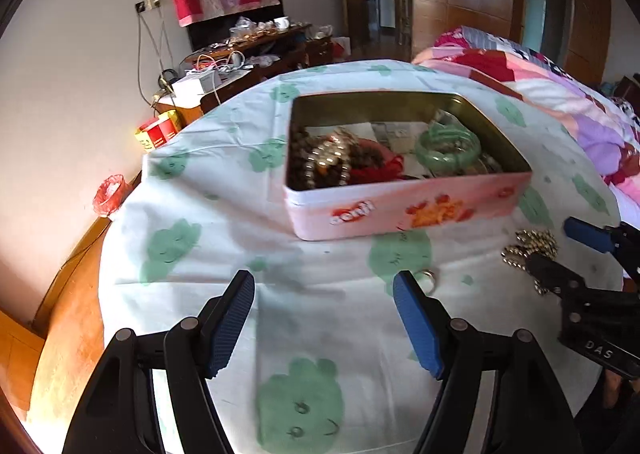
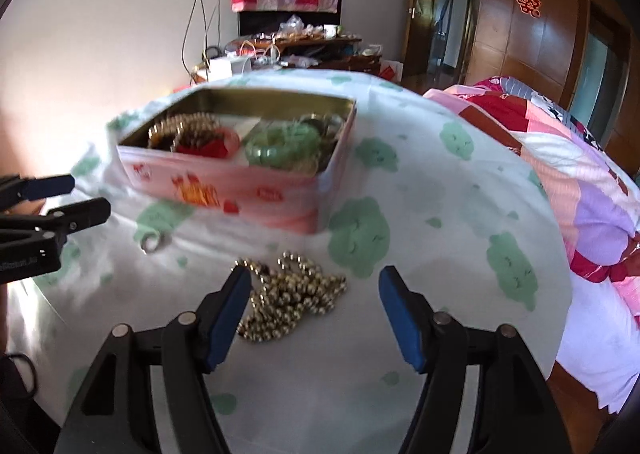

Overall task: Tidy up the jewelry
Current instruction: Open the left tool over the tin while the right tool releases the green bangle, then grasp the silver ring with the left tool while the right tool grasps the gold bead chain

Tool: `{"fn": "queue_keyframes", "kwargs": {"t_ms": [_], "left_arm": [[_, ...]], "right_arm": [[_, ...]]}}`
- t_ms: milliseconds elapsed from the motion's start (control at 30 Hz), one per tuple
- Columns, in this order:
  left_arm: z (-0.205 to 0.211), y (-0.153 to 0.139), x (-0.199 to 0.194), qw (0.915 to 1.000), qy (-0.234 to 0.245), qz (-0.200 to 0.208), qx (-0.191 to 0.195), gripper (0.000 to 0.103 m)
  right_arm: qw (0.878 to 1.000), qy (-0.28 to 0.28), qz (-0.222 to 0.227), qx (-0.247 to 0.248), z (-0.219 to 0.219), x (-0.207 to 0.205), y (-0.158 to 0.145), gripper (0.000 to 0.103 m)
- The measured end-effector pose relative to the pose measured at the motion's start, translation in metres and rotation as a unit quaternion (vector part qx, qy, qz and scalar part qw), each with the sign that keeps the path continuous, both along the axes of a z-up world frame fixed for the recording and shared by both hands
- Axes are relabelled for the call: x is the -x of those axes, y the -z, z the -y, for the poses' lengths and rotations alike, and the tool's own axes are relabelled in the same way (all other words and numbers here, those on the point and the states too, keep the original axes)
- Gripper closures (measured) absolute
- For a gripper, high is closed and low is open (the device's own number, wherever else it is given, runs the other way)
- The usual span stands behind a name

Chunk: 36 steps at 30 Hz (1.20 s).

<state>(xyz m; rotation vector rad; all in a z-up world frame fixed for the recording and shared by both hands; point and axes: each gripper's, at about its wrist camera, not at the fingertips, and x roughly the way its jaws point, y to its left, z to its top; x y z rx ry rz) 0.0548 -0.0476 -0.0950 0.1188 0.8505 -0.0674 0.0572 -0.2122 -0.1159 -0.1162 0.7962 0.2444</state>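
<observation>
A pink tin box (image 1: pixel 404 206) stands open on a tabletop covered with a white cloth with green prints (image 1: pixel 208 214). Inside the box lie brown and gold bead strings (image 1: pixel 324 162) on the left side, something red in the middle, and green bangles (image 1: pixel 448 146) on the right side.

The left tool (image 1: pixel 324 318) hovers over the cloth in front of the box, with its blue pads wide apart and nothing between them. A small metal ring (image 1: pixel 426 277) lies on the cloth just beside its right pad.

The right tool (image 2: pixel 316 314) also stands wide and holds nothing. A heap of gold bead chain (image 2: pixel 294 294) lies on the cloth between its fingers, closer to the left one, in front of the box. Whether that finger touches the chain, I cannot tell.

To the right of the tabletop there is a bed with a pink and purple quilt (image 2: pixel 580 182).
</observation>
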Motion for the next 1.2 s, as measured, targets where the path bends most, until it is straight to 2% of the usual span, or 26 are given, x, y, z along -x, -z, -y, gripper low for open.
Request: {"fn": "queue_keyframes", "kwargs": {"t_ms": [100, 133, 167, 233, 267, 433, 567, 867, 900, 933, 967, 1033, 1200], "left_arm": [[0.010, 0.003, 0.004, 0.9999, 0.014, -0.002, -0.008, 0.031], [0.011, 0.004, 0.003, 0.9998, 0.017, -0.005, -0.008, 0.031], [0.012, 0.006, 0.004, 0.9998, 0.020, -0.008, -0.007, 0.031], [0.014, 0.008, 0.003, 0.9996, 0.024, -0.013, -0.005, 0.031], [0.016, 0.009, 0.004, 0.9995, 0.027, -0.013, -0.005, 0.031], [0.018, 0.007, 0.005, 0.9993, 0.035, -0.007, 0.006, 0.031], [0.024, 0.011, 0.003, 0.9989, 0.044, -0.013, 0.007, 0.031], [0.032, 0.022, -0.009, 0.9976, 0.059, -0.030, 0.019, 0.032], [0.032, 0.024, -0.010, 0.9973, 0.061, -0.034, 0.025, 0.037], [0.031, 0.024, -0.010, 0.9968, 0.065, -0.032, 0.034, 0.047], [0.031, 0.023, -0.010, 0.9967, 0.067, -0.030, 0.034, 0.053], [0.030, 0.022, -0.010, 0.9963, 0.072, -0.029, 0.037, 0.082], [0.024, 0.021, -0.006, 0.9951, 0.086, -0.031, 0.039, 0.083]], "right_arm": [[1.000, -0.006, -0.016, -0.011, 0.002, -0.003, 0.007, 0.035], [1.000, -0.007, -0.018, -0.011, 0.003, -0.003, 0.008, 0.042], [1.000, -0.010, -0.014, -0.012, 0.005, -0.002, 0.009, 0.056], [1.000, -0.014, -0.013, -0.015, 0.006, -0.001, 0.008, 0.071], [1.000, -0.013, -0.011, -0.012, 0.007, -0.001, 0.008, 0.075], [1.000, 0.000, 0.003, -0.008, 0.012, 0.002, 0.006, 0.084], [1.000, 0.016, 0.009, -0.001, 0.015, -0.001, 0.006, 0.085], [1.000, 0.005, 0.019, 0.021, 0.005, 0.001, 0.009, 0.084], [1.000, 0.004, 0.020, 0.021, 0.005, 0.001, 0.009, 0.084], [1.000, 0.004, 0.021, 0.021, 0.004, 0.001, 0.010, 0.084], [1.000, 0.003, 0.021, 0.022, 0.004, 0.001, 0.010, 0.084], [0.999, 0.003, 0.023, 0.023, 0.003, 0.002, 0.010, 0.084], [0.999, 0.004, 0.024, 0.023, 0.002, 0.003, 0.010, 0.083]]}}
